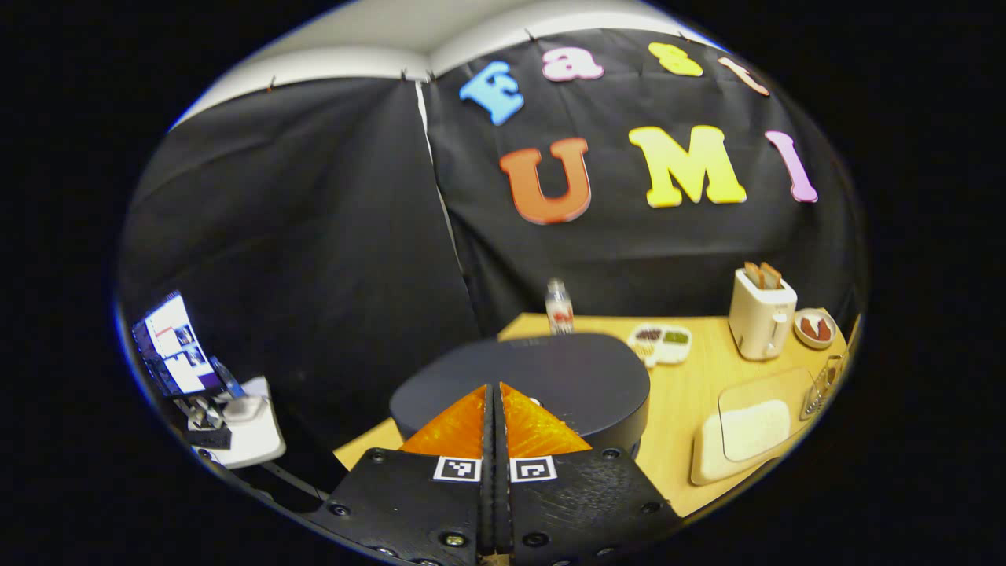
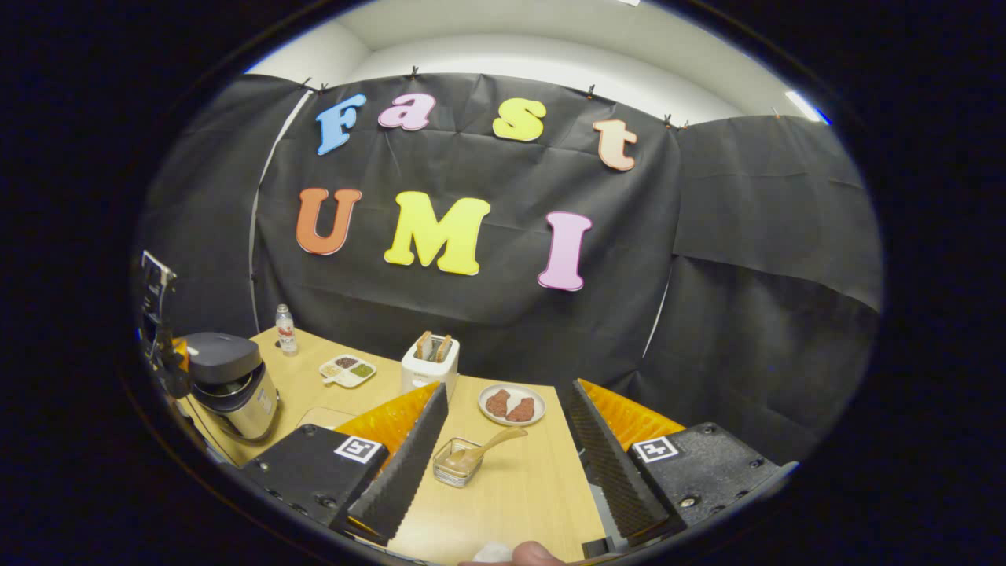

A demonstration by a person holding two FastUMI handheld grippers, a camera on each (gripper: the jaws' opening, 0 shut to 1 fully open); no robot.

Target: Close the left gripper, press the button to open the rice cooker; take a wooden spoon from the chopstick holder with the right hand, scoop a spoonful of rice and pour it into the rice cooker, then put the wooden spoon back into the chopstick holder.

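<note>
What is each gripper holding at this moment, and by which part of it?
Nothing is held. The left gripper is shut on nothing, over the rice cooker. The right gripper is open; the wooden spoon lies ahead, ungrasped.

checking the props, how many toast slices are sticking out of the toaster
2: both slices stand side by side in the slots on top of the toaster, at the far edge of the table.

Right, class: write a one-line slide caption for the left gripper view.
Shut left tool poised over the closed rice cooker, toaster behind.
</note>
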